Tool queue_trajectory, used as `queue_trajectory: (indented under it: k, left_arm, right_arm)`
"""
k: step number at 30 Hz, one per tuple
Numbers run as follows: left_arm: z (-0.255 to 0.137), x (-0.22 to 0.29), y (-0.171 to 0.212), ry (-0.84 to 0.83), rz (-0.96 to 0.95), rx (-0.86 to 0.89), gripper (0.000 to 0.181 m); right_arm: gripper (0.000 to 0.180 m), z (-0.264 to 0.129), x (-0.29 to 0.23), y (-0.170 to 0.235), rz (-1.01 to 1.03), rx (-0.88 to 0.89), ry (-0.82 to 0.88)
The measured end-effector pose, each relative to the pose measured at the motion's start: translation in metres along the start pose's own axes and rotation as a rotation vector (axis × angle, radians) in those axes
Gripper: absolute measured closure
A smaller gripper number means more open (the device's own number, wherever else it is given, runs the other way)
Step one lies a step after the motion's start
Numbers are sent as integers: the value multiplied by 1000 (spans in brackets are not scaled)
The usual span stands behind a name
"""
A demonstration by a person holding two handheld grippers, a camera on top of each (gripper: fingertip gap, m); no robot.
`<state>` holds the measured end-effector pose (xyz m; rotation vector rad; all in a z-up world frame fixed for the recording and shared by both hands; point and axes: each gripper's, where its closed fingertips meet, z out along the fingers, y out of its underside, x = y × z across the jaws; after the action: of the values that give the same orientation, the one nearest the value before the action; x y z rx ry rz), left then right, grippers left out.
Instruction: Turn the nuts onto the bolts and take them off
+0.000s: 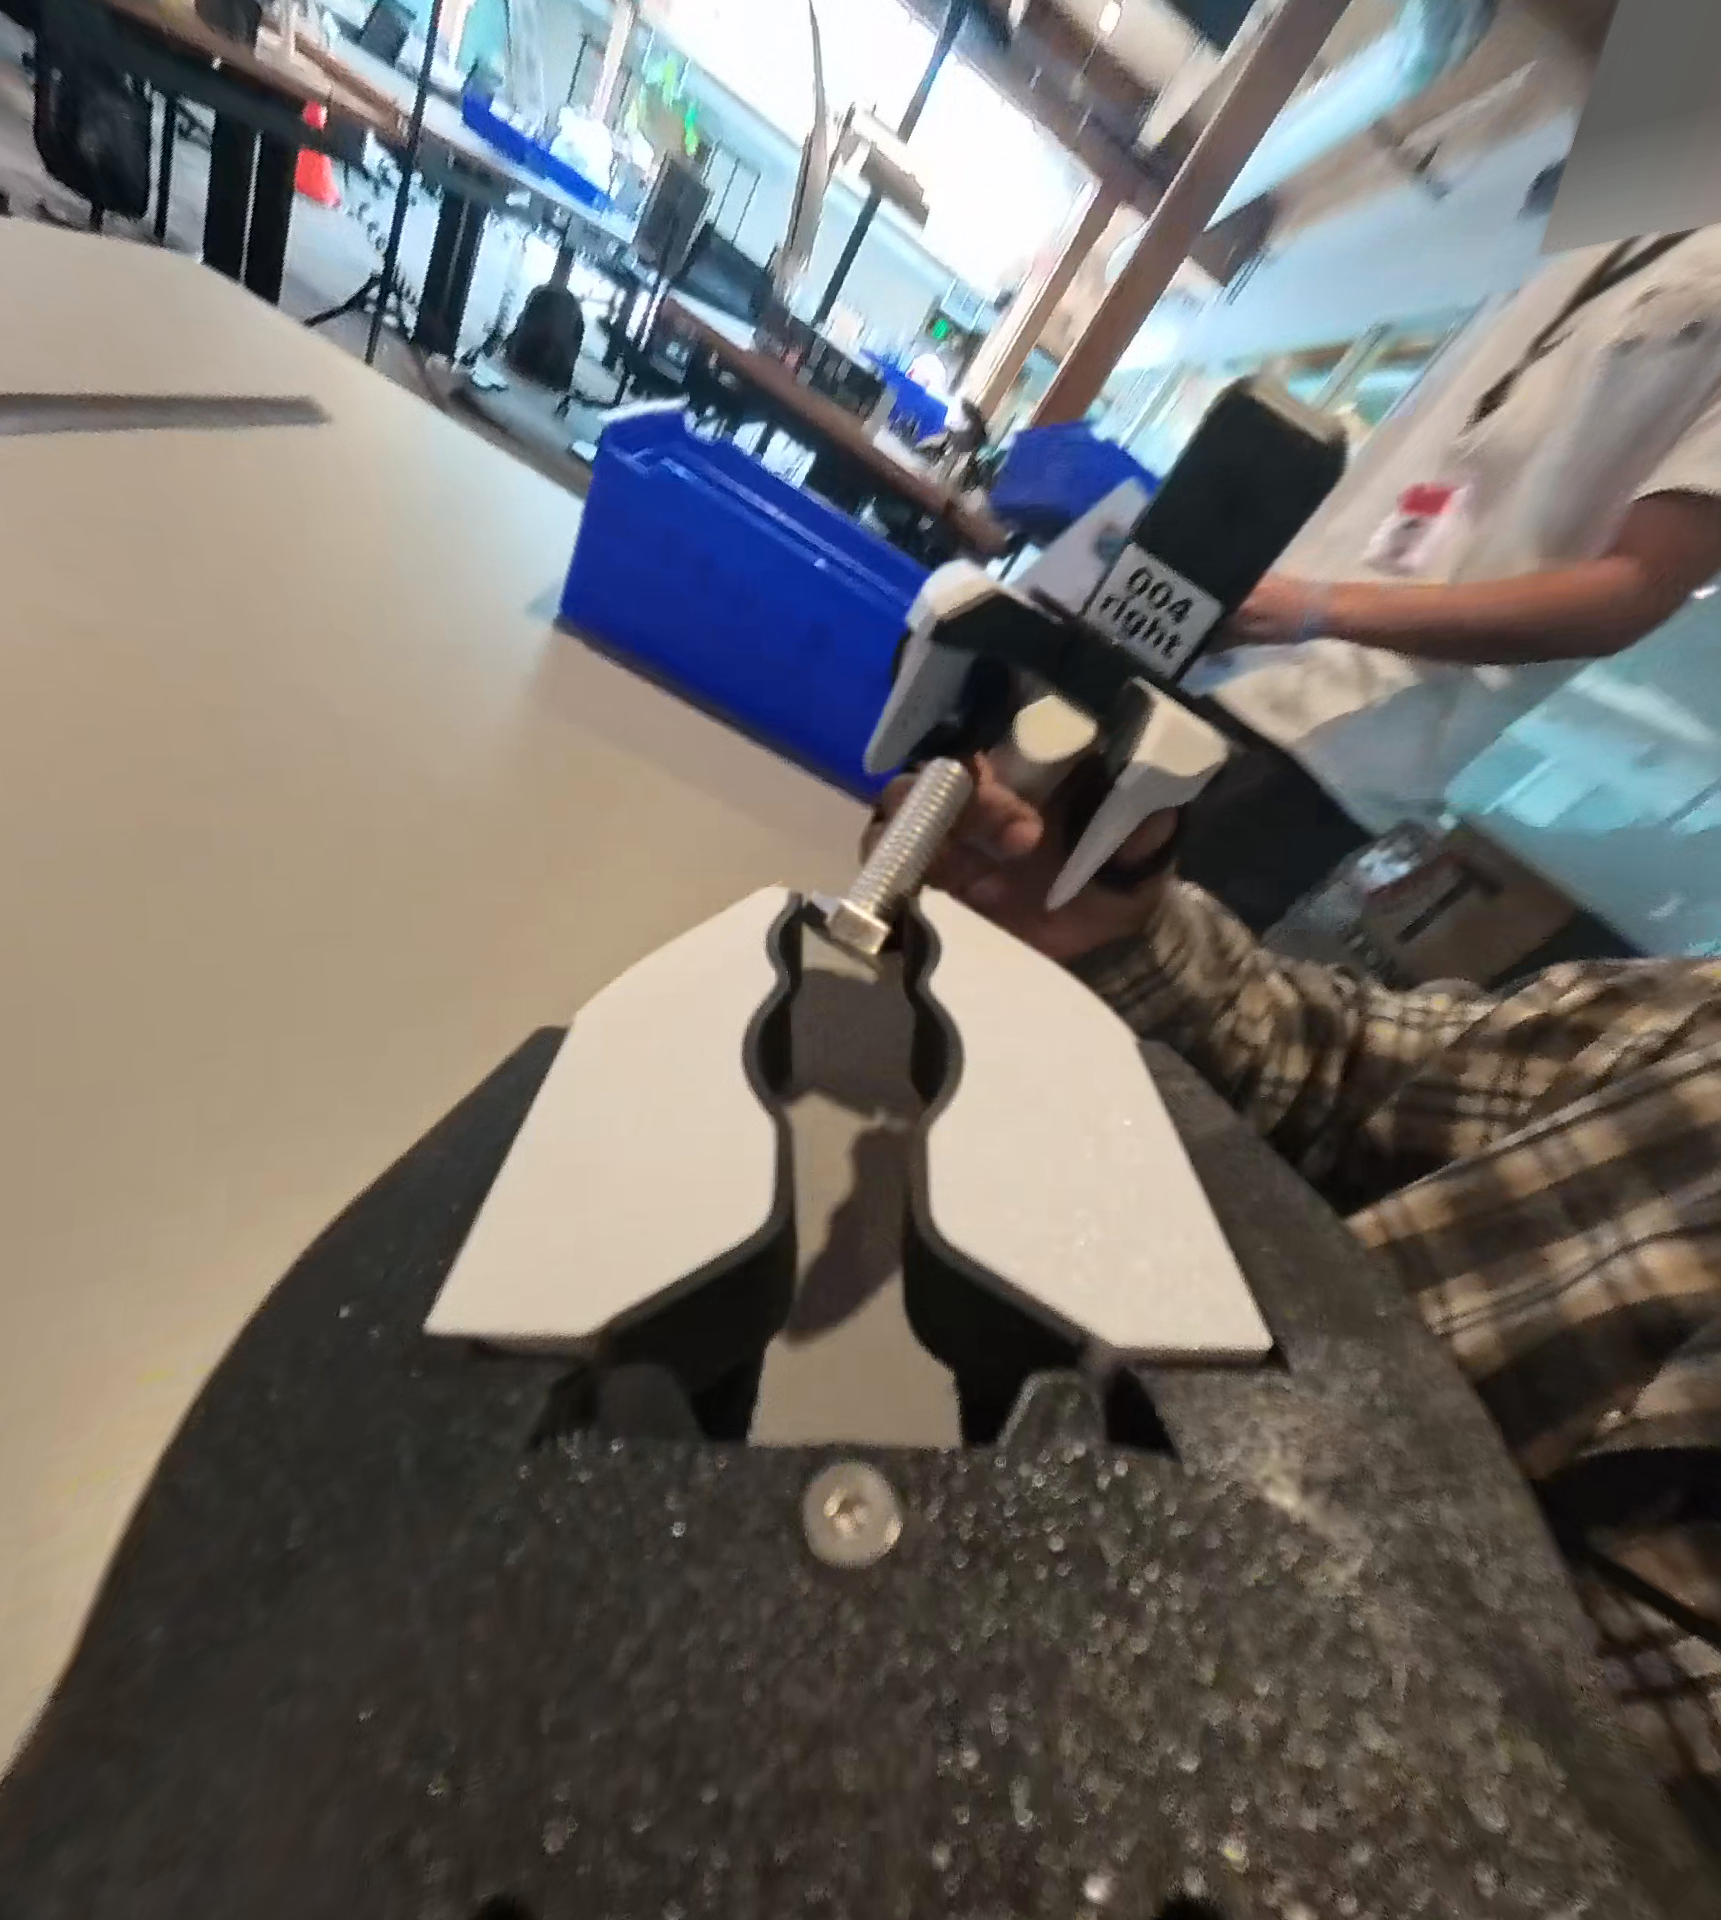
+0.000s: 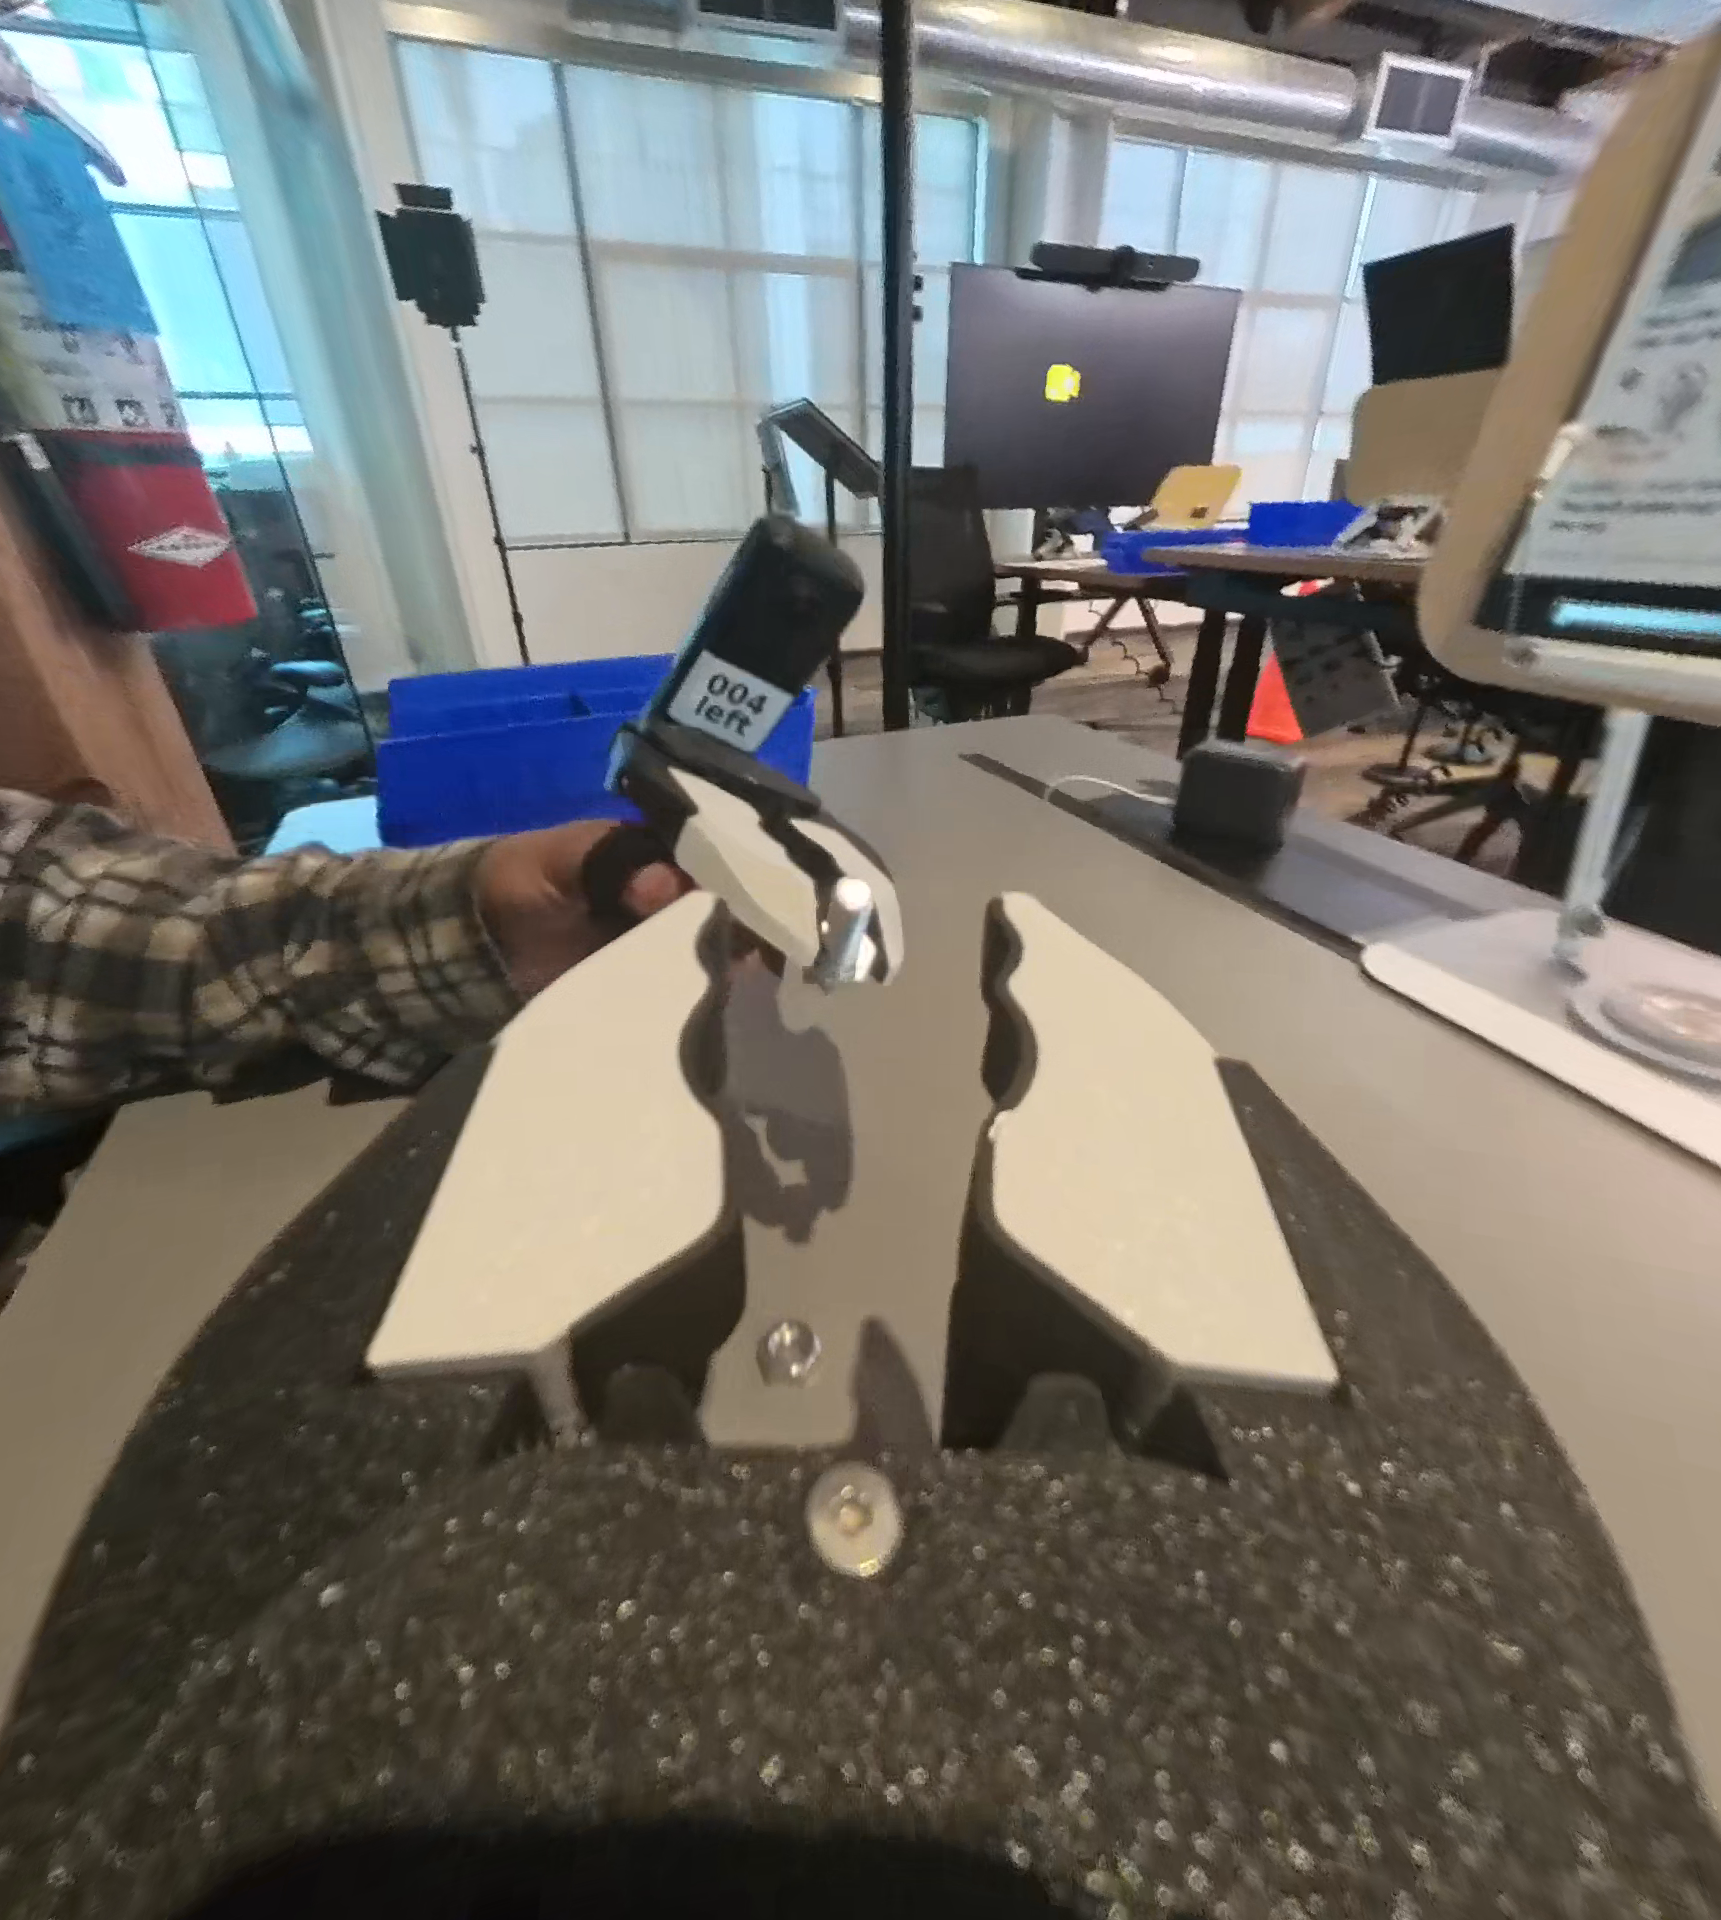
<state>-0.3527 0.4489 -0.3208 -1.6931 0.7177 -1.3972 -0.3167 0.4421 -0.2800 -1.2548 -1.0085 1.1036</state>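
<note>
My left gripper [image 1: 851, 914] is shut on the hex head of a silver bolt [image 1: 913, 831], whose threaded shaft points up and away, bare of any nut. My right gripper [image 2: 856, 904] is open and empty. It faces the left gripper [image 2: 840, 951] and the bolt [image 2: 848, 914], which sits just beyond its fingertips. A silver hex nut [image 2: 786, 1356] lies on the grey table [image 2: 1251, 1143], seen between the right gripper's fingers near their base. In the left wrist view the right gripper [image 1: 970, 826] hangs open just past the bolt's tip, held by a hand in a plaid sleeve.
A blue bin [image 1: 731, 582] stands at the table's edge; it also shows in the right wrist view [image 2: 523, 758]. A small black box [image 2: 1240, 795] and a stand on a white base [image 2: 1666, 1029] carrying a screen [image 2: 1666, 416] sit on the right. A person in a white shirt [image 1: 1562, 436] stands beyond. Some 6 centimetres of space lies between my two pairs of fingers.
</note>
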Motion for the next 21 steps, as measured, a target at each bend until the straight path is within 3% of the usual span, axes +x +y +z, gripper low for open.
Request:
queue_trajectory:
  k: [5, 13, 17, 21]
  left_arm:
    - [4, 18, -2, 74, -23, 39, 163]
    - [-2, 26, -10, 119, -47, 88, 163]
    - [-2, 29, -10, 129, -53, 91, 163]
    - [-3, 32, -11, 154, -31, 99, 163]
  right_arm:
    - [152, 27, -6, -3, -20, -13, -59]
    - [154, 38, -15, 0, -10, -22, -125]
    - [171, 43, -22, -1, 4, -5, -174]
    - [171, 47, -25, -4, 13, -53, -217]
